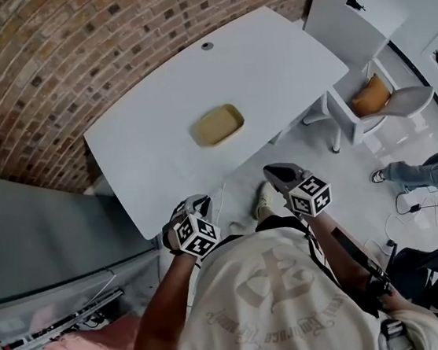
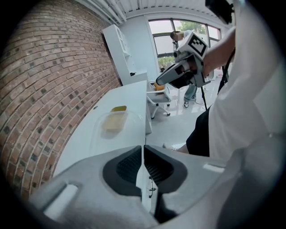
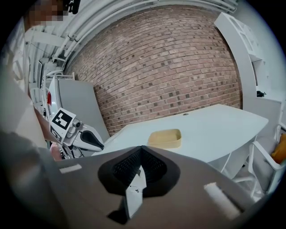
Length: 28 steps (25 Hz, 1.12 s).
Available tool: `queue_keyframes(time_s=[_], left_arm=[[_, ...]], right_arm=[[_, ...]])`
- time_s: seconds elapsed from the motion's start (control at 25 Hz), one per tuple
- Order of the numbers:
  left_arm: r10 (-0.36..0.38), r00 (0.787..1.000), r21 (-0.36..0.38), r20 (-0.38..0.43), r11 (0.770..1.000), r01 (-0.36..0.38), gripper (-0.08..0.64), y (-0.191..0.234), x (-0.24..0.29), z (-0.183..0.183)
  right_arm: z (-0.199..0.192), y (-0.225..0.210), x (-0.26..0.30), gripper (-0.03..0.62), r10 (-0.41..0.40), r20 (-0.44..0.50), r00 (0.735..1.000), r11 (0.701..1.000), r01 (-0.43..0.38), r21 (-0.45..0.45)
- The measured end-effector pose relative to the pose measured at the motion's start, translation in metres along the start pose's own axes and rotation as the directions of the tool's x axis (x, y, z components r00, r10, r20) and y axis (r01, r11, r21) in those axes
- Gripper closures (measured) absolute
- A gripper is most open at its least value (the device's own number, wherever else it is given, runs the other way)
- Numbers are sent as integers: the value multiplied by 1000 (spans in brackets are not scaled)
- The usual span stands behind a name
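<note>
Tray (image 1: 217,125) sits out on the table (image 1: 146,100) ahead of both, long side crosswise, right tongs (image 1: 271,171) a touch nearer than left tongs (image 1: 199,203) (both pinched together, empty).

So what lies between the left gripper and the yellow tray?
Only bare white table shows, in the head view, between the left gripper and the yellow tray.

A yellow tray (image 1: 217,125) rests on the white table (image 1: 268,61).
</note>
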<state>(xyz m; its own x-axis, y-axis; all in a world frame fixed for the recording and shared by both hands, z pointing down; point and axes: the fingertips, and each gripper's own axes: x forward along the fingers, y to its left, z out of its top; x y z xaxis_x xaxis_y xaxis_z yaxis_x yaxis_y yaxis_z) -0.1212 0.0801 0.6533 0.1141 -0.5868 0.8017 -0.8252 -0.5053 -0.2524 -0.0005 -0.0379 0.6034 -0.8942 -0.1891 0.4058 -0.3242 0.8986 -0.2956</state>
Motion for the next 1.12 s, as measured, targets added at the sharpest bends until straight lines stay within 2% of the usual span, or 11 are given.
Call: queue_keyframes(time_s=[0.4,1.12], left_arm=[[8,1000,-21,19,1000,-7,540,-6,-17,-18],[17,999,-68,47,998,-14,540,-6,-22,-30]], right_arm=[[-7,29,1,583,3,-10,1000,999,-4,-32],[-8,39,4,584,-15,-30,999,999,14,-42]])
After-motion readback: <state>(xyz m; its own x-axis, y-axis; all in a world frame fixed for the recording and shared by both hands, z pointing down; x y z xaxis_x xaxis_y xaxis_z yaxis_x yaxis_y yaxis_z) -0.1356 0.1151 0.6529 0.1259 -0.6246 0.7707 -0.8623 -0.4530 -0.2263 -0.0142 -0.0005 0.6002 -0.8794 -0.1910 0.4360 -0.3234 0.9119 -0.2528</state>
